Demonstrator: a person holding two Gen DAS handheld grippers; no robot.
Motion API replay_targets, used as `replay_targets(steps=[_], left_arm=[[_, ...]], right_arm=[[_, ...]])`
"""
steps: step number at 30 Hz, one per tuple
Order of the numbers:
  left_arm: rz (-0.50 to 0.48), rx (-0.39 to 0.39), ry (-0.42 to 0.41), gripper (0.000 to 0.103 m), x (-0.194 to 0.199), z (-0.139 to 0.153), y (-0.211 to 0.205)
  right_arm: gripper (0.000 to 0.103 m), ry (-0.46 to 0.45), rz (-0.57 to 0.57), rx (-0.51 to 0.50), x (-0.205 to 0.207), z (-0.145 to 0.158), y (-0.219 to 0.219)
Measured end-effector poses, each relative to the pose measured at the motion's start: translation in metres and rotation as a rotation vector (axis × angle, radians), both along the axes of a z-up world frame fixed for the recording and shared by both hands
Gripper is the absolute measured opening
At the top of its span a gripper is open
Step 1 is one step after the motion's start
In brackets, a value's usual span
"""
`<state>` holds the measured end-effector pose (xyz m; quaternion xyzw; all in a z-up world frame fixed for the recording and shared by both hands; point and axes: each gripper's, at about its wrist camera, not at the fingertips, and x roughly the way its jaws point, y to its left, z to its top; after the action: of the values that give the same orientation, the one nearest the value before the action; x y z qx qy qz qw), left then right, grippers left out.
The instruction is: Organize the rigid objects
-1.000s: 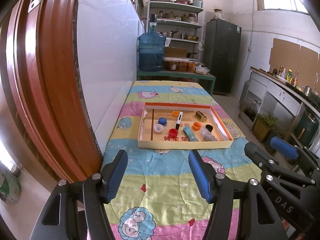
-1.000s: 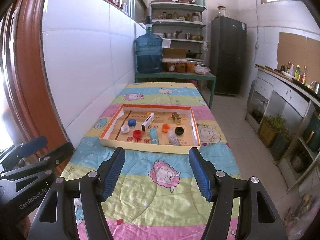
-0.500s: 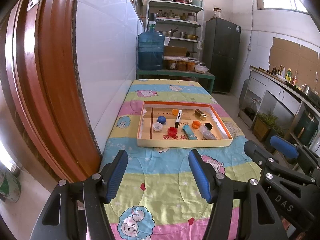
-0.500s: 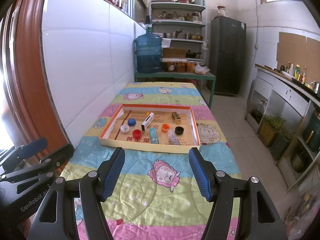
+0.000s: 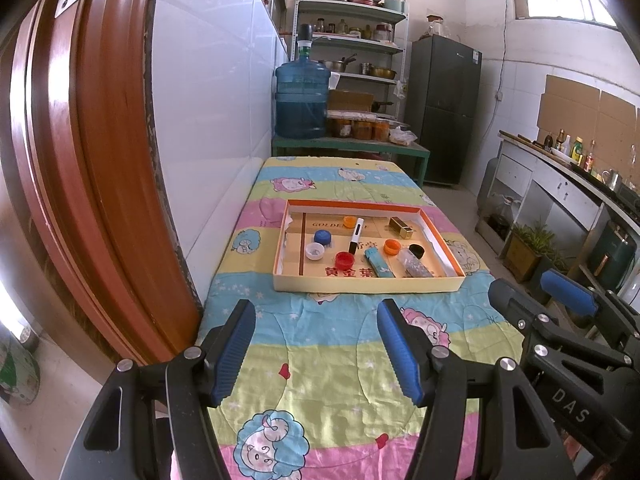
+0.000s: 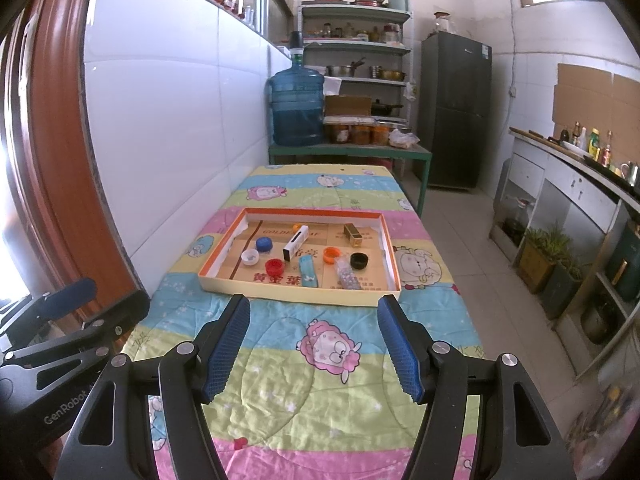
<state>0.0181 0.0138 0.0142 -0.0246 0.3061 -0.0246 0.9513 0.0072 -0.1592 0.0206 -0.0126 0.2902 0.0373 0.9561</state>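
A shallow cardboard tray [image 5: 443, 241] [image 6: 391, 252] with an orange rim lies mid-table on the cartoon quilt. Inside it lie several bottle caps, among them a blue cap [image 5: 322, 236] [image 6: 264, 243], a red cap [image 5: 345, 258] [image 6: 274, 267] and a black cap [image 5: 416, 251] [image 6: 359, 260]. There is also a white marker [image 5: 355, 235] [image 6: 295, 243], a teal lighter [image 5: 378, 263] [image 6: 308, 271], a gold box [image 5: 401, 227] [image 6: 353, 235] and a clear packet [image 5: 416, 267] [image 6: 346, 274]. My left gripper [image 5: 316, 346] and right gripper [image 6: 314, 344] hover over the near quilt, both open and empty, well short of the tray.
A white tiled wall and a brown door frame [image 5: 80, 160] run along the table's left side. Beyond the table stand a green bench with a water jug [image 5: 302, 98], shelves and a dark fridge [image 5: 446, 110]. A counter [image 6: 580, 184] and plant pots line the right aisle.
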Motion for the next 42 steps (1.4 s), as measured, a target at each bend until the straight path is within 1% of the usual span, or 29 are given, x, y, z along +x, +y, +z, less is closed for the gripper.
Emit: replay_targets(steps=[42], left_arm=[[-0.004, -0.004, 0.004, 0.064, -0.0051, -0.0029, -0.0007]], right_arm=[[0.068, 0.0, 0.0, 0.001, -0.0015, -0.0021, -0.001]])
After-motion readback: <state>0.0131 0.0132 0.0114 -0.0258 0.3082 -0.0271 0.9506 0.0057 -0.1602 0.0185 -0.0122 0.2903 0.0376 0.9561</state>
